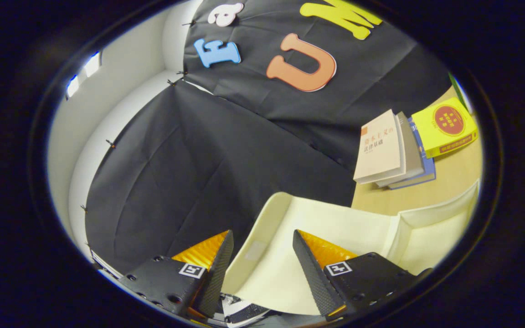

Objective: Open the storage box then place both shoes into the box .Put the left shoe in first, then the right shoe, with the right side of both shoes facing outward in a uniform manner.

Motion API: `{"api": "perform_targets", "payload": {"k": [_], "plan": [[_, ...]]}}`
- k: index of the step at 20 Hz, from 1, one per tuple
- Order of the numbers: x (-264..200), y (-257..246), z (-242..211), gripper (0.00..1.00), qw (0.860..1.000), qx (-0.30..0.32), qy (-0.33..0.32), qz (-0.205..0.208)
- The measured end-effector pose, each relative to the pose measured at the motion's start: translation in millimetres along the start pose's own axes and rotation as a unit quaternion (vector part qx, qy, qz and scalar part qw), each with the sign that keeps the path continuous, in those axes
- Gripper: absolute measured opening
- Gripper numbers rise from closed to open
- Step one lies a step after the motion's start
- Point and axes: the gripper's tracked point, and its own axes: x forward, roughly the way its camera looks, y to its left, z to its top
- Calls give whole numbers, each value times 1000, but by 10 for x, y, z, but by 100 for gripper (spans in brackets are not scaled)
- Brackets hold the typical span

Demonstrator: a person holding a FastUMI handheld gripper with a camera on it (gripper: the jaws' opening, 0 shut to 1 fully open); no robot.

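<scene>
The gripper (262, 237) is rolled to one side and pitched upward, its fingers spread apart and gripping nothing. The cream storage box (335, 223) lies between and just beyond the fingertips, its lid raised on the wooden table (449, 182). A stack of books (394, 150) sits far right beside a yellow book (445, 127); part of a shoe (244, 312) shows near, below the fingers.

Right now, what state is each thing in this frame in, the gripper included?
gripper: open, fingers apart, nothing pressed between them.
storage box lid: raised, its pale inner face just ahead of the fingers.
shoe: low between the fingers, mostly hidden; which shoe, cannot tell.
stack of books: lying flat on the wooden table, closed.
yellow book: closed, resting beside the stack.
</scene>
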Motion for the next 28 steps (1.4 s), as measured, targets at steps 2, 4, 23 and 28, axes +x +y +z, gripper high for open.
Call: {"api": "perform_targets", "payload": {"k": [2,4,23,28], "plan": [[-229,-42,76,85,1000,-15,-19,-18],[-494,-77,145,96,998,-36,-36,-36],[-2771,-2123,85,96,920,-150,-22,-362],[-3077,-2747,-138,95,888,-149,66,-430]]}}
